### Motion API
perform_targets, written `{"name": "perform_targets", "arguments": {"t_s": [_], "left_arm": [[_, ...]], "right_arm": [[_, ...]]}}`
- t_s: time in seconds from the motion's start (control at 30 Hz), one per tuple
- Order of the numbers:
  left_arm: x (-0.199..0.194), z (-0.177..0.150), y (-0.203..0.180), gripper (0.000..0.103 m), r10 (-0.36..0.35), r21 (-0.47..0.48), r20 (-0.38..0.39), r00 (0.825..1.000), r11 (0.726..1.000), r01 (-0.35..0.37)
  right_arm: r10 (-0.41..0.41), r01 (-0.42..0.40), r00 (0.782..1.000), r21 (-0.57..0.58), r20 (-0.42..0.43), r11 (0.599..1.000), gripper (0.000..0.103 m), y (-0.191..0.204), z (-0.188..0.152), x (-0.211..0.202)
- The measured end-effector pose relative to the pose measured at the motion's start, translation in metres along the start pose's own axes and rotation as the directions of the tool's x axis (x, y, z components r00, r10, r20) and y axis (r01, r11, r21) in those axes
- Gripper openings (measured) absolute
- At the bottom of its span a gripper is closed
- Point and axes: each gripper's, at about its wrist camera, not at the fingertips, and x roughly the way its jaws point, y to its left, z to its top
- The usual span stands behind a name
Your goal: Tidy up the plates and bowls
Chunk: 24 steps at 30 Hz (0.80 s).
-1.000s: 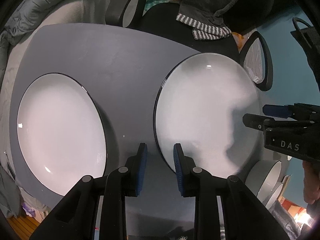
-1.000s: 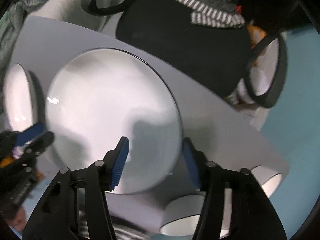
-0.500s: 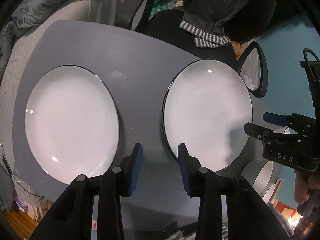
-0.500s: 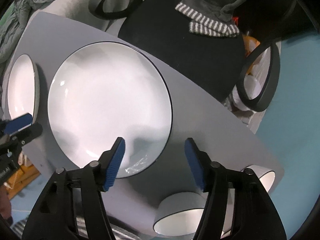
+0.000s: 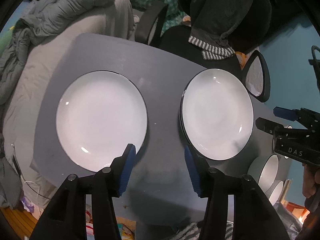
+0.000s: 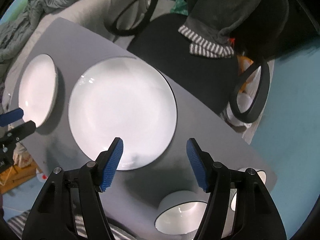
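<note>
While both wide-spread, left gripper [image 5: 158,166] between two plates [image 5: 102,118], right gripper [image 6: 155,162] above the right-hand plate [image 6: 122,110].

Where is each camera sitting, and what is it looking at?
Left wrist: sits on the left claw, looking down at the table with two plates; its own open blue fingers show, and the right claw at the right edge.
Right wrist: sits on the right claw, over the right plate and a bowl; its open fingers show, the left claw at the left edge.
Shared: table, left plate and right plate.
</note>
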Motion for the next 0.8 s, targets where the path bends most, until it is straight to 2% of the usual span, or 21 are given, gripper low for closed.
{"name": "perform_targets", "arguments": {"t_s": [0.43, 0.6, 0.8], "left_arm": [[-0.008, -0.022, 0.019, 0.053, 0.031, -0.128, 0.009, 0.999, 0.991, -0.029], [-0.014, -0.030, 0.034, 0.053, 0.032, -0.191, 0.020, 0.999, 0.981, -0.028], [-0.018, -0.035, 0.045, 0.053, 0.044, -0.223, 0.033, 0.999, 0.974, -0.035]], "right_arm": [[0.058, -0.053, 0.997, -0.101, 0.051, 0.993, 0.065, 0.031, 0.004, -0.016], [0.056, -0.047, 0.997, -0.140, 0.056, 0.989, 0.065, 0.041, 0.005, -0.019], [0.038, -0.026, 0.997, -0.182, 0.066, 0.983, 0.065, 0.053, 0.009, -0.023]]}}
